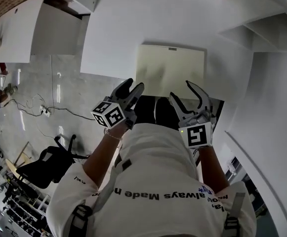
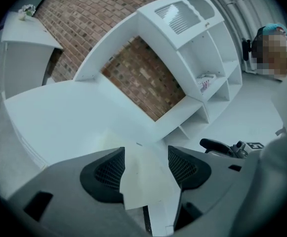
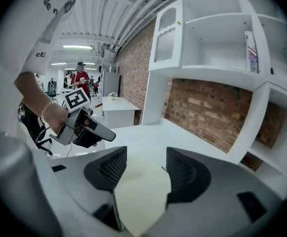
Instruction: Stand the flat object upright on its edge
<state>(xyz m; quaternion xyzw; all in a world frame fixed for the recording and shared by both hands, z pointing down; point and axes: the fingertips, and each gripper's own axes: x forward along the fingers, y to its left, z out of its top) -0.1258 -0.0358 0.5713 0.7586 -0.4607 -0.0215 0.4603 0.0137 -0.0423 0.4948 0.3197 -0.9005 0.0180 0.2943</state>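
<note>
Pale cream flat rectangular panel (image 1: 170, 68) lies flat on the white table (image 1: 118, 33), at the table's near side and straight in front of the person. The left gripper (image 1: 134, 85) and the right gripper (image 1: 181, 89) hang at the panel's near edge, one towards each near corner. Both have their jaws well apart and hold nothing. In each gripper view the panel's pale surface shows in the gap between the dark ribbed pads (image 2: 108, 172), but the pads do not press on it. The placing looks deliberate: with one gripper at each corner, a wide, thin sheet could be raised evenly and tipped up onto its far edge without twisting, and the spread jaws seem ready to pinch that thin near edge. With the panel so close to the table's side, the jaws may also get room to reach under it. Much is hidden. In the head view the grippers and the person's white shirt (image 1: 153, 147) cover the panel's near edge, so I cannot tell whether it overhangs the table. A dark gap below the panel's corner in the left gripper view hints at that without settling it. The panel's thickness and material cannot be read, and a small dark mark (image 1: 173, 49) at the middle of its far edge is too small to identify
</note>
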